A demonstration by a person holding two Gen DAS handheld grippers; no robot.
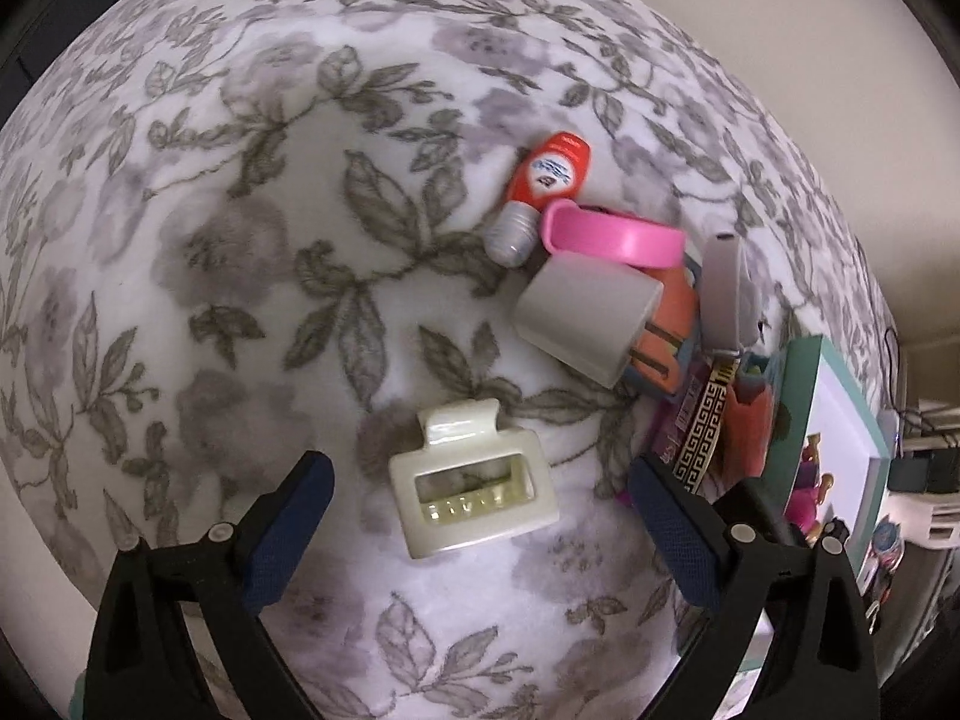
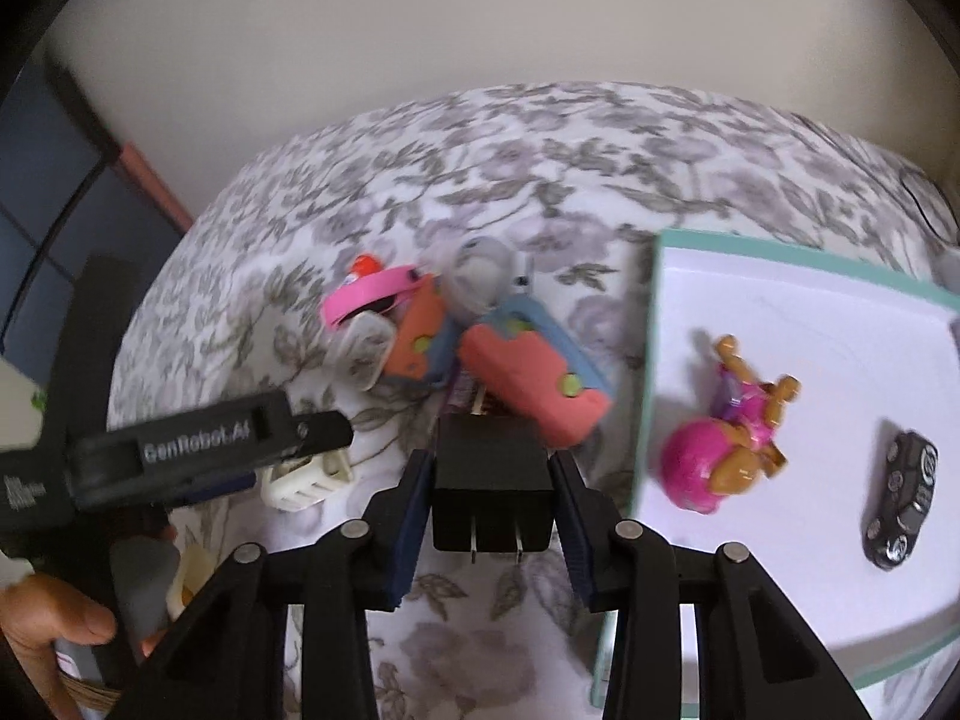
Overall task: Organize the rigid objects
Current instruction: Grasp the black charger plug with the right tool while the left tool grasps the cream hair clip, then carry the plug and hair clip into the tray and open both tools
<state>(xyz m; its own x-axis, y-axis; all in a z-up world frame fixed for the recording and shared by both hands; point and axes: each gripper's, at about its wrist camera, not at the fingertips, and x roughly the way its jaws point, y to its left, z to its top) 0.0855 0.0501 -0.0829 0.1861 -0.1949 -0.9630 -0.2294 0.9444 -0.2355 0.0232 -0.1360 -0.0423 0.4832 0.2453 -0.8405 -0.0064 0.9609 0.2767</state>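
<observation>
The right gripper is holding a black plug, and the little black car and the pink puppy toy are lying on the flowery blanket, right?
Nearly. The right gripper does hold the black plug, but the black car and pink puppy toy lie on the white board with the teal edge, not on the flowery blanket. The right wrist view shows it.

A home, most likely a bedroom: a floral bedspread [image 1: 252,252] covers a soft surface, strewn with toys [image 2: 729,432], a hair clip [image 1: 471,480] and a pink bracelet [image 1: 612,237], against a plain cream wall [image 2: 420,30].
</observation>
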